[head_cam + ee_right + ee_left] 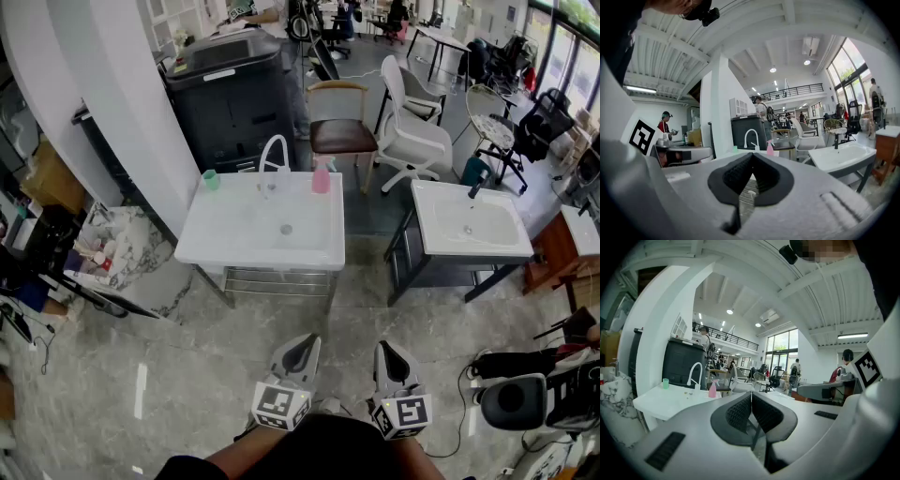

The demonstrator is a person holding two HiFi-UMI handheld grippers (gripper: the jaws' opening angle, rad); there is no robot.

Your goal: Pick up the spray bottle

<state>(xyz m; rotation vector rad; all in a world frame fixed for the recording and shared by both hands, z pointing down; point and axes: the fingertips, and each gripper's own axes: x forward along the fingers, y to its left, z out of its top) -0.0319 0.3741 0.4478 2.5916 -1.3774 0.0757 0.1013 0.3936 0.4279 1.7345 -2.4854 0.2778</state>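
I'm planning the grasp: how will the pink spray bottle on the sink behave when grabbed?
The spray bottle stands tall and narrow on the sink, so a nudge probably tips it. Its smooth plastic looks light, perhaps slippery.

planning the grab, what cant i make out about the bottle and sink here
- Bottle: too small in every view to tell fill level or any label.
- Bits beside the faucet on the sink: too small in the head view to name.
- Sink top: mostly hidden behind the right gripper in its own view.
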